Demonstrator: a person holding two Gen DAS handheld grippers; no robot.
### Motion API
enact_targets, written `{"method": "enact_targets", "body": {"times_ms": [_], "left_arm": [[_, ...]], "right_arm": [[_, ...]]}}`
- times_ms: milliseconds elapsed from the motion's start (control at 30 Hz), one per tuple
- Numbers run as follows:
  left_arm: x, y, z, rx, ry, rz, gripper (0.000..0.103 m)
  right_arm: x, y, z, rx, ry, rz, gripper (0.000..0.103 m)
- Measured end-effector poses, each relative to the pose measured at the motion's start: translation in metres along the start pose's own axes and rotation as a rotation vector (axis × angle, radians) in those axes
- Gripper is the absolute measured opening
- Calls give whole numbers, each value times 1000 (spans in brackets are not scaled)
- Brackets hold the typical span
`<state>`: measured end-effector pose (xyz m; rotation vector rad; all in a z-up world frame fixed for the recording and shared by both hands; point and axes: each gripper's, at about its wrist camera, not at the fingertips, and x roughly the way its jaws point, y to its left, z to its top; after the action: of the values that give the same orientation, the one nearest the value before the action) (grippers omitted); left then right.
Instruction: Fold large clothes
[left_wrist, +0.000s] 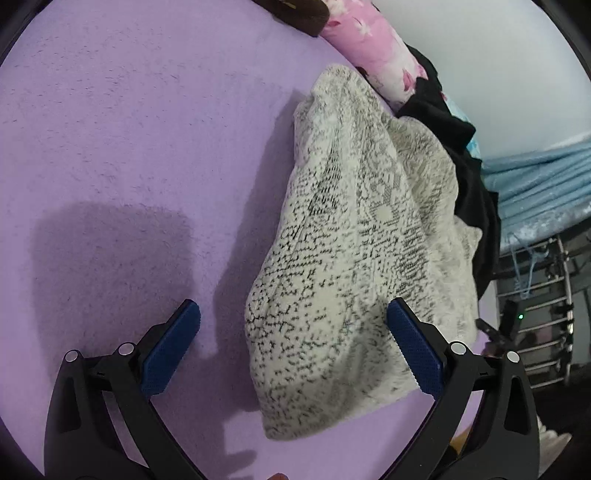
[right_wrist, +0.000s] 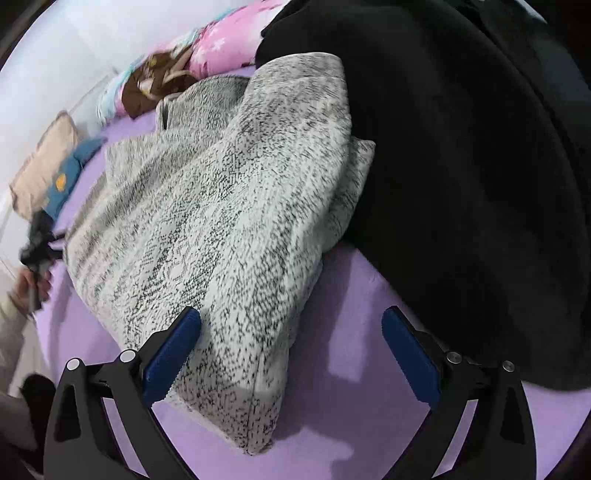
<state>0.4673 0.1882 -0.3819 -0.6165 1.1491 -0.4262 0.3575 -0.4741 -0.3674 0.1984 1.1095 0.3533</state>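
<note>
purple bed sheet (left_wrist: 129, 147) with a speckled grey-white knit sweater (left_wrist: 354, 236) heaped on it.
left gripper (left_wrist: 293, 347) and right gripper (right_wrist: 291, 350) both gape wide, holding nothing; black garment (right_wrist: 461, 184) beside the sweater.

No words, labels, brand marks or numbers can be read in either wrist view. The pink pillow (left_wrist: 373, 44) carries only a flower print, with no lettering. The blue cushion (right_wrist: 64, 181) bears a small orange patch, too blurred and small to make out as any sign.
</note>
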Motion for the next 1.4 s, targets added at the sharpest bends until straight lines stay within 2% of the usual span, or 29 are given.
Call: {"method": "enact_targets", "body": {"times_ms": [167,267,333,433,600,800,900,1133,1400], "left_arm": [[9,1,-1,13,-9,-92,97],[20,-3,0,22,21,-215,97],[29,-9,1,43,35,-210,97],[34,-15,3,37,34,-230,97],[41,-20,6,58,70,-226,97],[53,-31,13,107,128,-189,97],[57,-32,14,111,141,-194,97],[63,-35,16,125,145,-198,98],[69,-36,18,148,149,-201,98]], "right_arm": [[5,-9,-8,80,-19,56,97],[7,-12,-14,119,-30,93,97],[8,-13,-17,144,-26,128,97],[16,-3,-20,103,-23,87,97],[30,14,-25,58,-25,90,97],[38,16,-39,64,-105,102,97],[34,11,-48,85,-129,113,98],[37,12,-50,112,-168,151,98],[46,16,-40,119,-163,196,98]]}}
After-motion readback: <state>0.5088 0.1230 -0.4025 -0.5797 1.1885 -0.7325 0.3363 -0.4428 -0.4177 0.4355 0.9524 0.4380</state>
